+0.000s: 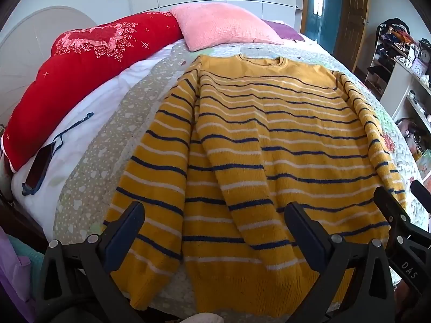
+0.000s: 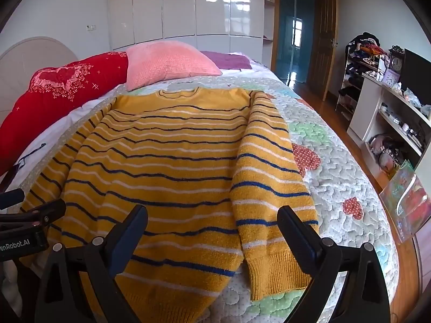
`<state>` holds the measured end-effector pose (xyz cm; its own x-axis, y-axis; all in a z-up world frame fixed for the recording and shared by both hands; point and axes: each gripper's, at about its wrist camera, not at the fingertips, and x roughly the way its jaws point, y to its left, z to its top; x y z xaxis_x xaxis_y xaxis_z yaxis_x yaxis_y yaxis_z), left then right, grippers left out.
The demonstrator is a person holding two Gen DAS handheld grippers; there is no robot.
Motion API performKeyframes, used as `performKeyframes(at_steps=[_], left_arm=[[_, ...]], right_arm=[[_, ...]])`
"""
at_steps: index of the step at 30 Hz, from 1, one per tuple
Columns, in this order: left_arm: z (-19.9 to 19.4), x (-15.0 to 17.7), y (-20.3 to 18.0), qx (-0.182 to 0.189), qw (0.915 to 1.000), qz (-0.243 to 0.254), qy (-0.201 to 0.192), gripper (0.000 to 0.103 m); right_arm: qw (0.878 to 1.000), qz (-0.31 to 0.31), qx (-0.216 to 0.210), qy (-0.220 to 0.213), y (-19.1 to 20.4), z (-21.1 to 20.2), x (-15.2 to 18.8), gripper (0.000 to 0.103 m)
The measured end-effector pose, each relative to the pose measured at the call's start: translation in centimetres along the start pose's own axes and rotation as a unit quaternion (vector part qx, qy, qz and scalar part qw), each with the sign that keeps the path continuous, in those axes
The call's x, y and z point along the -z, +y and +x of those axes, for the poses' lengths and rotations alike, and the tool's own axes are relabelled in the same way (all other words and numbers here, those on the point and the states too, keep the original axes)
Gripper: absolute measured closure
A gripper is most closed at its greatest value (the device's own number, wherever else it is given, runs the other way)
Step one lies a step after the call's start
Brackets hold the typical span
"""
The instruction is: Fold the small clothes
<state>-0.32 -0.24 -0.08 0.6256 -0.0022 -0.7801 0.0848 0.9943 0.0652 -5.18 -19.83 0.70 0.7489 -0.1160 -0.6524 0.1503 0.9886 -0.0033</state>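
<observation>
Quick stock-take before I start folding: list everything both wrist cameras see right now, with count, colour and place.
sweater: 1, mustard with navy and white stripes, spread flat on the bed, sleeves lying alongside the body
quilt: 1, pale patchwork with red hearts, under the sweater
red bolster: 1, red with pink embroidery, by the headboard
pink pillow: 1, pink, beyond the collar
purple cloth: 1, purple, behind the pillow
phone: 1, dark, on the white sheet at left
wardrobe: 1, glossy white, back wall
shelves: cluttered, white, right of the bed
left gripper: 1, black, open over the hem
right gripper: 1, black, open above the right sleeve
</observation>
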Motion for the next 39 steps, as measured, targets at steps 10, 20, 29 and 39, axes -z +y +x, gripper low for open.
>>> performKeyframes(at_steps=[10,20,29,39], left_arm=[[3.5,1.7,0.0,0.011,0.9981,0.006,0.061,0.0],[5.4,3.3,-0.2,0.007,0.9967,0.011,0.08,0.0],[5.9,3.2,0.9,0.032,0.9944,-0.024,0.098,0.0],[5.2,3.0,1.0,0.034,0.9944,-0.011,0.099,0.0]], right_arm=[[0.999,-0.004,0.011,0.03,-0.1,1.8,0.7,0.004],[0.999,-0.016,0.026,0.037,-0.1,2.1,1.1,0.004],[0.999,-0.018,0.031,0.038,-0.1,2.1,1.0,0.004],[0.999,-0.002,0.024,0.028,-0.9,1.8,0.9,0.004]])
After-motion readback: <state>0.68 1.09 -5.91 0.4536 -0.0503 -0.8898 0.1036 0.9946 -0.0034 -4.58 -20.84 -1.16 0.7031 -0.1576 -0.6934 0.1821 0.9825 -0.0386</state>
